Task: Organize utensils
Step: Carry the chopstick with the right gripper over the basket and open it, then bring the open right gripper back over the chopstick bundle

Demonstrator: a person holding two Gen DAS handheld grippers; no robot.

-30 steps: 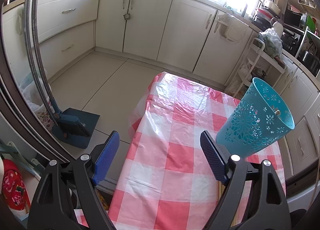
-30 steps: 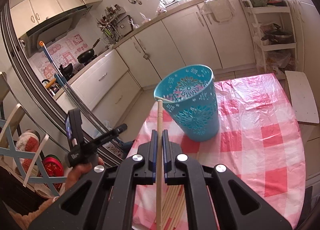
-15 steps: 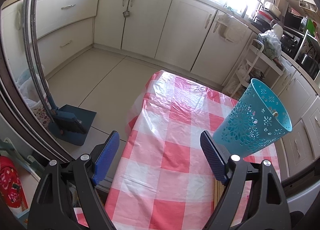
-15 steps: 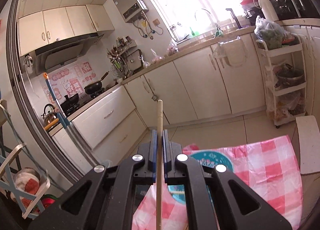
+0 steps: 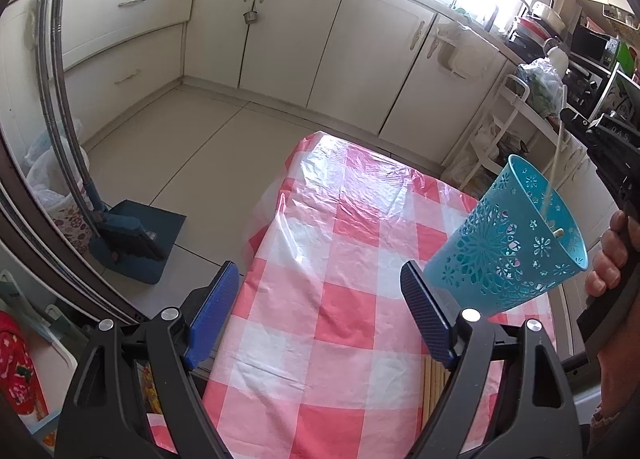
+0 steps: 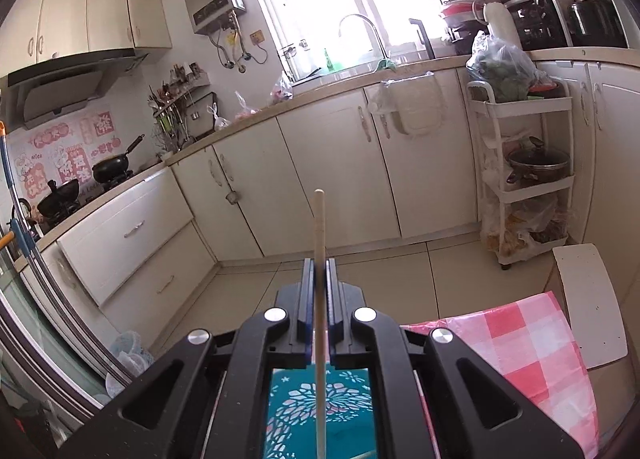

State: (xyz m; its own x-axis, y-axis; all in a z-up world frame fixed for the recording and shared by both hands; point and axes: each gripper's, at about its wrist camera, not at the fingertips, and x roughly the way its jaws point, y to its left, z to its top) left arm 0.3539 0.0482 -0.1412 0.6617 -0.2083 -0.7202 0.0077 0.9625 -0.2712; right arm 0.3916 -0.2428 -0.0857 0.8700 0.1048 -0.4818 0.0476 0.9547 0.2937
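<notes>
A teal perforated cup (image 5: 508,243) stands on the pink checked tablecloth (image 5: 320,323), just right of my left gripper (image 5: 320,275), which is open and holds nothing. At the right edge of that view a hand holds my right gripper (image 5: 572,117) above the cup, shut on a pale wooden chopstick (image 5: 554,163) whose lower end dips inside the rim. One more stick end (image 5: 558,232) shows in the cup. Seen from the right wrist, my right gripper (image 6: 319,263) clamps the upright chopstick (image 6: 319,219), with the cup (image 6: 344,399) directly below. Several chopsticks (image 5: 434,383) lie on the cloth behind my left gripper's right finger.
A blue dustpan and broom (image 5: 132,235) stand on the floor left of the table. Cream cabinets (image 6: 320,179) run along the far wall. A white trolley (image 6: 524,187) with a pot stands at the right, and a white board (image 6: 588,299) sits beside the table's far corner (image 6: 532,335).
My right gripper has carried the chopstick forward and tilted up, so the cup has slid from in front of it to beneath it. The right hand has entered the left wrist view. The left gripper stayed put.
</notes>
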